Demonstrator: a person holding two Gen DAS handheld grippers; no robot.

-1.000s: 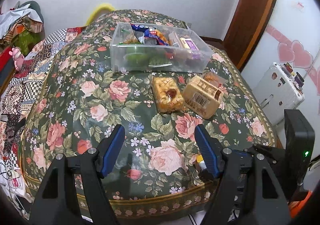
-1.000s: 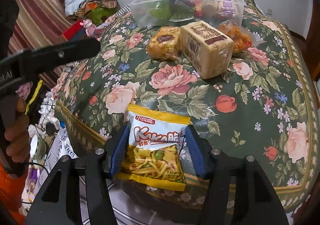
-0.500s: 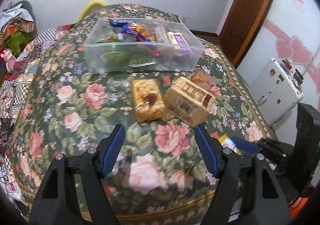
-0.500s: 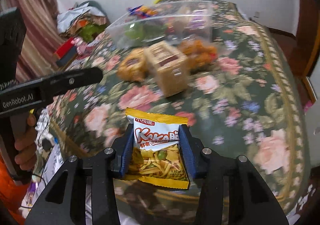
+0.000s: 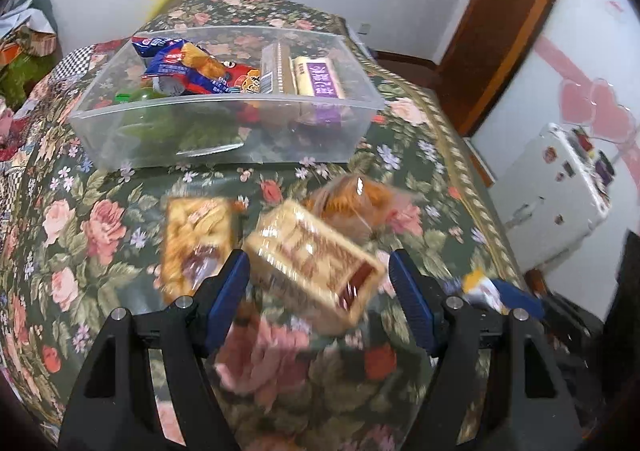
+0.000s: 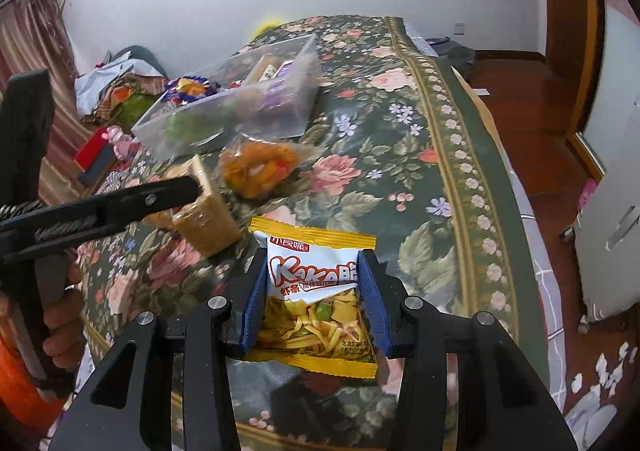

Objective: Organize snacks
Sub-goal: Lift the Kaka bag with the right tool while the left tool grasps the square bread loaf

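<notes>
Over the floral counter [image 5: 96,219], your left hand-held gripper [image 5: 318,287] wide open around the tan box [image 5: 312,263], right hand-held gripper [image 6: 314,301] clamping the yellow chip bag [image 6: 316,291].

Layout of snacks on the covered table.
A bin [image 5: 224,131] stands at the far side, holding packets. Before it lie a bagged snack [image 5: 352,199], a box [image 5: 316,267] and, leftmost, a pastry pack [image 5: 196,239]; the box lies between the left gripper's [image 5: 320,287] fingers.

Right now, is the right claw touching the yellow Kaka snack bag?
Touching. The right wrist view shows the right claw with both blue fingers pressed against the sides of the yellow snack bag, pinching it above the flowered cloth.
</notes>
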